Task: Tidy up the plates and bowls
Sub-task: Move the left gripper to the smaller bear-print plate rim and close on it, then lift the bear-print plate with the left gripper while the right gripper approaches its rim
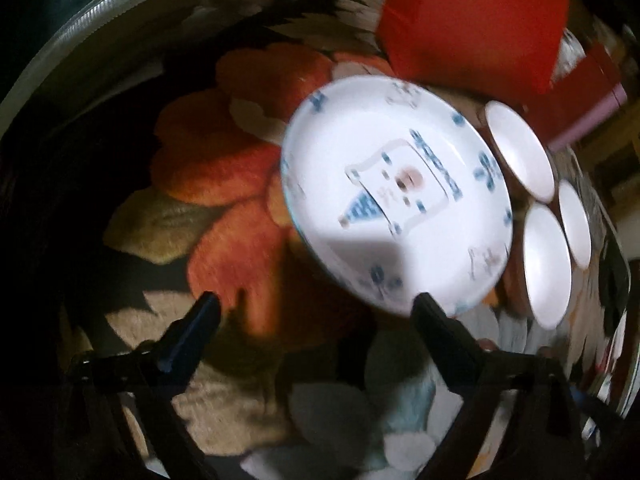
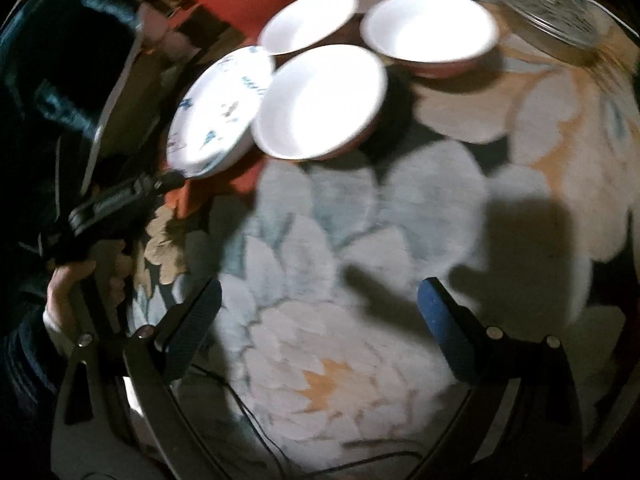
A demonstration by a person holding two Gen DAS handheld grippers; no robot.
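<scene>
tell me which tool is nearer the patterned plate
Left. The left tool is at the patterned plate, one finger at its rim, jaws open. The right tool hangs open over bare cloth, short of the plate and bowls.

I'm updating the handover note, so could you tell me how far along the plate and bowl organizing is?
Nothing looks stacked or put away yet. The patterned plate and three white bowls sit clustered but separate on the floral cloth. In hand: the left tool stands open at the plate's near rim, gripping nothing; the right tool is open and empty. Left: nesting the bowls and placing the plate.
</scene>
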